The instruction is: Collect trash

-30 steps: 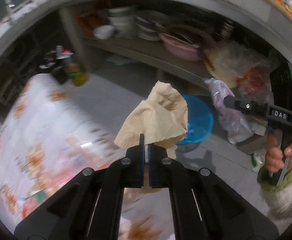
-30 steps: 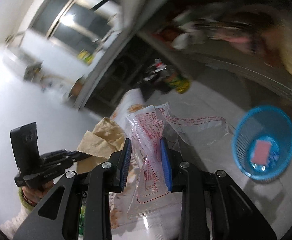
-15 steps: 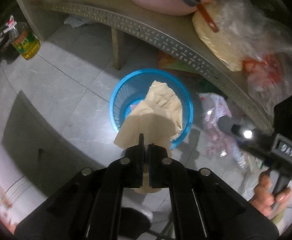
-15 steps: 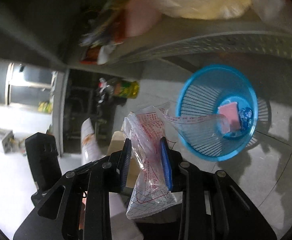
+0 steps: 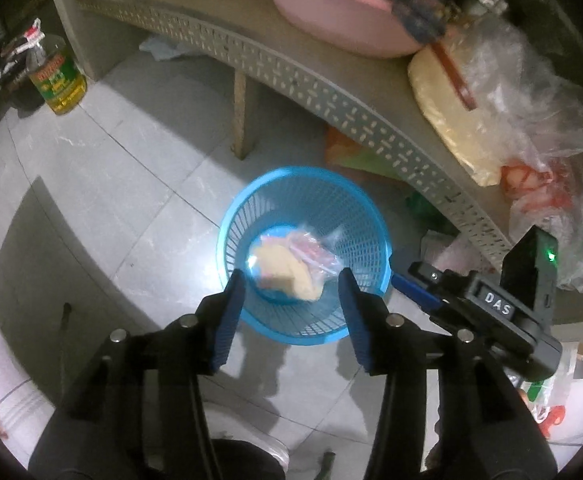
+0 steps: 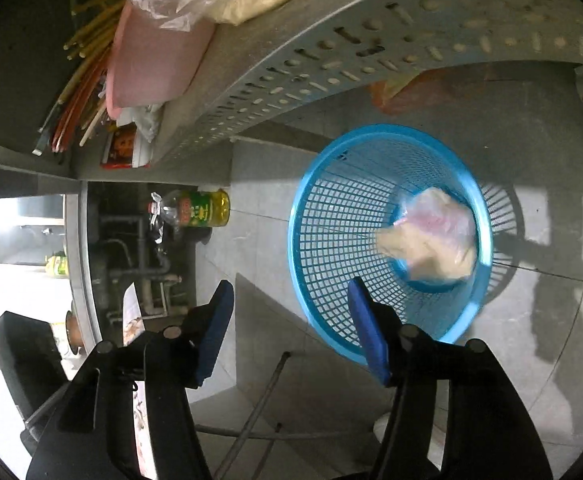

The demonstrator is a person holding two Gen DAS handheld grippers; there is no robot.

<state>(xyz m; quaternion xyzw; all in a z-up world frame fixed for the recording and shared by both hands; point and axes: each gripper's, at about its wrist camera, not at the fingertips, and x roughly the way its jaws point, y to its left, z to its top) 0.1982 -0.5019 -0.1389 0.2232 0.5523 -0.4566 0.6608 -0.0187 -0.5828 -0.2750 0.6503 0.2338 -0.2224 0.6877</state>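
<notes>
Trash [image 5: 291, 266] in blue basket [image 5: 365, 224]; both claws just opened, seemingly empty.

Both wrist views look down from close above, sharing the blue basket [image 5: 305, 184] [image 6: 387, 136].

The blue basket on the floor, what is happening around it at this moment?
A person holds a two-finger tool in each hand above the blue basket, which stands on the tiled floor beside a low grey shelf. The left tool and the right tool have just been opening, and nothing is between their jaws. A beige crumpled paper and a clear plastic bag lie at the bottom of the basket, so both pieces of trash are in.
</notes>
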